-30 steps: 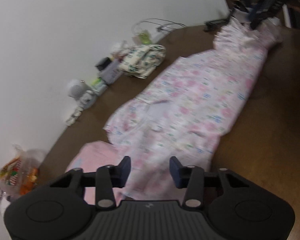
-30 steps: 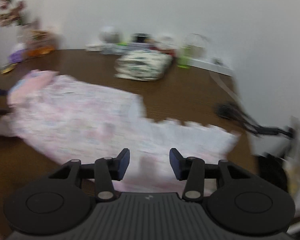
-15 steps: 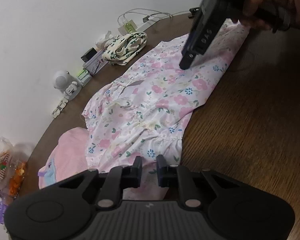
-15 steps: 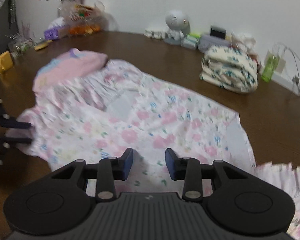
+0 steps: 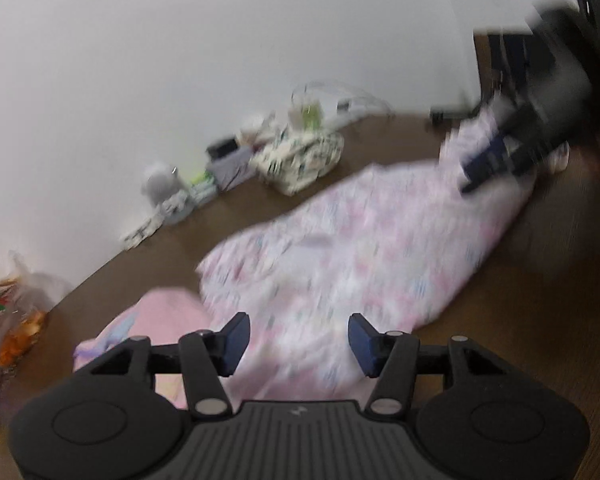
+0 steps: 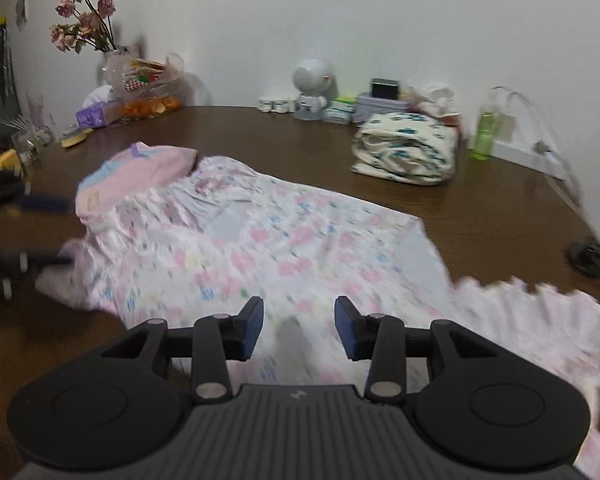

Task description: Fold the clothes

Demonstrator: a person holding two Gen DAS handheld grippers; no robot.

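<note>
A pink floral garment (image 5: pixel 352 256) lies spread lengthwise on the brown table (image 5: pixel 540 312); it also shows in the right wrist view (image 6: pixel 268 248), with a frilled hem (image 6: pixel 540 312) at the right. A plain pink garment (image 6: pixel 140 172) lies under its far end, also in the left wrist view (image 5: pixel 168 312). My left gripper (image 5: pixel 298 338) is open and empty just above one end of the floral garment. My right gripper (image 6: pixel 299 328) is open and empty above the other end, and shows blurred in the left wrist view (image 5: pixel 500 160).
A folded cream printed garment (image 6: pixel 408 148) sits near the wall. Along the wall stand a white robot toy (image 6: pixel 312 88), small boxes (image 6: pixel 380 100), a green bottle (image 6: pixel 486 132), a snack bag (image 6: pixel 148 80) and a flower vase (image 6: pixel 112 60). A cable (image 6: pixel 592 260) lies at right.
Both grippers have opened wider and lifted back from the floral garment. The left one had been nearly shut at the cloth's edge; the right one has moved back toward the frilled end.
</note>
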